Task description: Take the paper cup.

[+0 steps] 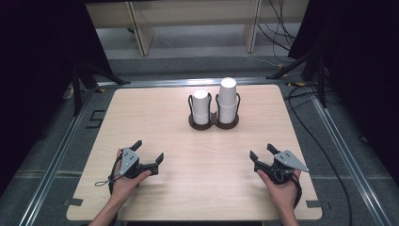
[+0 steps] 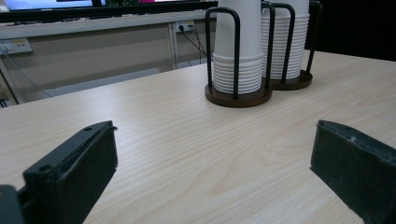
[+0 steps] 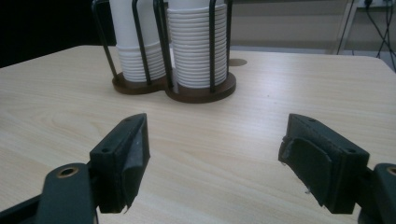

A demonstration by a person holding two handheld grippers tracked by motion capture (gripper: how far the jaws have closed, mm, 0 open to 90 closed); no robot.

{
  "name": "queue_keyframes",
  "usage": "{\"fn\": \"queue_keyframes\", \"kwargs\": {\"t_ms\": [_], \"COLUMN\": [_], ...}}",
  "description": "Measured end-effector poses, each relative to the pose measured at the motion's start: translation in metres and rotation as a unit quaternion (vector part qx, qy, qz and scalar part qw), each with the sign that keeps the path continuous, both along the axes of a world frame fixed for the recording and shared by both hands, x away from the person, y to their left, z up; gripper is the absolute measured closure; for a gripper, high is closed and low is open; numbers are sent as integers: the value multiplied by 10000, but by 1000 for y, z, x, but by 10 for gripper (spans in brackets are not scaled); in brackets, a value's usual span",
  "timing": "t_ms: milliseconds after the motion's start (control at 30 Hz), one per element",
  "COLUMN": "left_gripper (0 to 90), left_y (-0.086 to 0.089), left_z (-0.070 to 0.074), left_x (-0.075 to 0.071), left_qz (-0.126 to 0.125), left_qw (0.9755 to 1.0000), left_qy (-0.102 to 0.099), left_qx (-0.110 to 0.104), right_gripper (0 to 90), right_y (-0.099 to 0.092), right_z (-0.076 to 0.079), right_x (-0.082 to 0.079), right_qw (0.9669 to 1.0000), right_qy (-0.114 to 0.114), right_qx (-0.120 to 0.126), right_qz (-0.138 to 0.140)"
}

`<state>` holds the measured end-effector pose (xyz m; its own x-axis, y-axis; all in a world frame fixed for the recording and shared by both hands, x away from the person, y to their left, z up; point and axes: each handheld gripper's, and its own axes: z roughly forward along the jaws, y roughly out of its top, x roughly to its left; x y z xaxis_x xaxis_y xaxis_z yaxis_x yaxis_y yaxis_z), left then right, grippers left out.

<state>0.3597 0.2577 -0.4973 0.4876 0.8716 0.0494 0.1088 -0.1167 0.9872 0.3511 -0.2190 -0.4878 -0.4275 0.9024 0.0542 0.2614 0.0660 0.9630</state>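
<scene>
Two stacks of white paper cups stand upside down in a dark double holder at the table's far middle. The left stack is shorter than the right stack. My left gripper rests near the front left of the table, open and holding nothing. My right gripper rests near the front right, also open and holding nothing. In the left gripper view the shorter stack is nearer and the taller one sits behind it. The right gripper view has the taller stack in front of the shorter one.
The light wooden table has rounded corners and sits in a metal frame. Black curtains hang at both sides. Cables trail on the floor to the right, and a wooden shelf unit stands behind.
</scene>
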Motion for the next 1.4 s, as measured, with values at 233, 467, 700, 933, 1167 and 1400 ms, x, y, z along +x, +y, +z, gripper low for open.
{"fn": "queue_keyframes", "kwargs": {"t_ms": [233,467,700,933,1167,1400], "left_gripper": [14,19,34,56,88,106], "left_y": [-1,0,-4,-16,-37,-55], "left_z": [0,0,3,7,10,18], "left_x": [2,6,14,33,53,78], "left_qz": [74,8,-180,-340,-607,-743], "left_qw": [9999,9998,9997,9993,9979,9969], "left_qy": [74,112,149,124,96,91], "left_qx": [-85,-136,-93,-3,180,257], "right_gripper": [256,273,278,291,298,304], "right_y": [3,9,27,37,55,75], "right_z": [-1,3,18,27,40,58], "right_x": [2,2,4,18,33,53], "right_qw": [9999,9998,9987,9985,9968,9956], "right_qy": [-4,-32,-216,-232,-269,-354], "right_qx": [23,13,210,154,292,130], "right_qz": [110,180,419,466,690,858]}}
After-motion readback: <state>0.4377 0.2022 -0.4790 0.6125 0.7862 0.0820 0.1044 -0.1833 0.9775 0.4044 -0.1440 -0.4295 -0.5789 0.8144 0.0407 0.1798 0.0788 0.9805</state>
